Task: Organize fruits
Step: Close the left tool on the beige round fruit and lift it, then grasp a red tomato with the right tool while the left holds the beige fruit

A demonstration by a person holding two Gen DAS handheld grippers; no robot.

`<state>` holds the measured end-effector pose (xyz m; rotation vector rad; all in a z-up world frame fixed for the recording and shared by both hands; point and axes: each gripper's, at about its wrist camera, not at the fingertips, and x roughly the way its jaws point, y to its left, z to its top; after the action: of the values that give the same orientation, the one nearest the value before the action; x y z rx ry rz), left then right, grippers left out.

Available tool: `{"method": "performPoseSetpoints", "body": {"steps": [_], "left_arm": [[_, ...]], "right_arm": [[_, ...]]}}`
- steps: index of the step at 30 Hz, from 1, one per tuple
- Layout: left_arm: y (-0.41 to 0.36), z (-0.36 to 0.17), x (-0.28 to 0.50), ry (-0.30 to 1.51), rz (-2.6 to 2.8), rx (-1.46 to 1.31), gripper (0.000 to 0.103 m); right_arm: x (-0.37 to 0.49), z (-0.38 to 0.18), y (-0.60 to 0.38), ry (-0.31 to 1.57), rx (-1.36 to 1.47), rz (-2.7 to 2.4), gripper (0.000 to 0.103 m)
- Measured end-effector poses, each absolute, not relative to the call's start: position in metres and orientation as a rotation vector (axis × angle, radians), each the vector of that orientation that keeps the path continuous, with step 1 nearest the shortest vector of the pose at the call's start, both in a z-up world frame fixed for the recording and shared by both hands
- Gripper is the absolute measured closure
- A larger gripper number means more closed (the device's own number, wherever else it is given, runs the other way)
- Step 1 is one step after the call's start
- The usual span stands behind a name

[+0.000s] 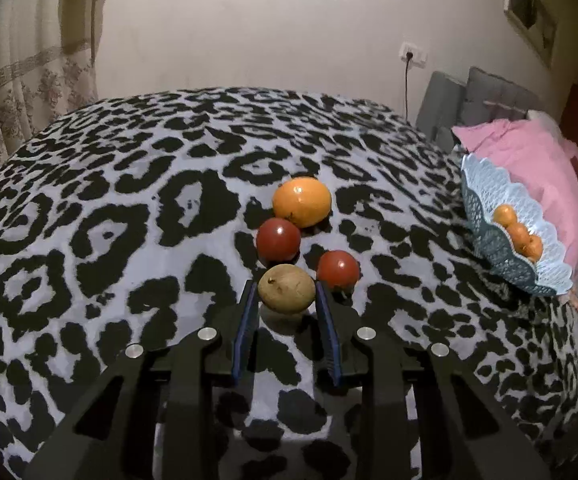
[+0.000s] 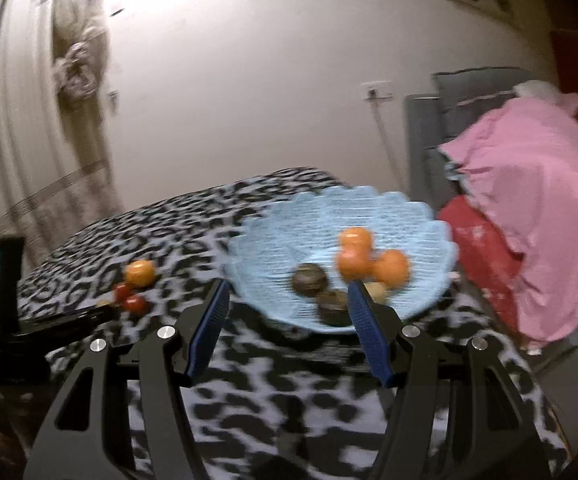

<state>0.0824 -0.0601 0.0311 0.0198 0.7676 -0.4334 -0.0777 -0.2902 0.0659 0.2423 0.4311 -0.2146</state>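
Note:
My left gripper (image 1: 287, 290) has its fingers on both sides of a tan-green round fruit (image 1: 286, 288) on the leopard-print bed; they look closed on it. Behind it lie two red fruits (image 1: 277, 239) (image 1: 337, 268) and a large orange (image 1: 302, 201). The light blue lattice basket (image 1: 485, 184) at the right holds several small oranges (image 1: 519, 235). My right gripper (image 2: 287, 290) is open and empty, just in front of the basket (image 2: 265, 248), which holds oranges (image 2: 355, 254) and dark brown fruits (image 2: 309, 279). The loose fruits (image 2: 140, 273) show at the left; this view is blurred.
Pink bedding (image 1: 529, 160) and a red pillow (image 2: 485, 256) lie behind the basket at the right. A grey headboard (image 1: 485, 96) and a wall socket (image 1: 413, 54) stand beyond. Curtains (image 1: 25, 80) hang at the far left. The left gripper body (image 2: 29, 332) shows at the right view's left.

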Motion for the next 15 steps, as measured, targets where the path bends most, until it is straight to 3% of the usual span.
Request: {"method": "performPoseSetpoints", "body": {"steps": [15], "left_arm": [[-0.022, 0.055, 0.078, 0.645, -0.271, -0.035, 0.073]], "right_arm": [[0.025, 0.043, -0.205, 0.694, 0.175, 0.128, 0.043]]}}
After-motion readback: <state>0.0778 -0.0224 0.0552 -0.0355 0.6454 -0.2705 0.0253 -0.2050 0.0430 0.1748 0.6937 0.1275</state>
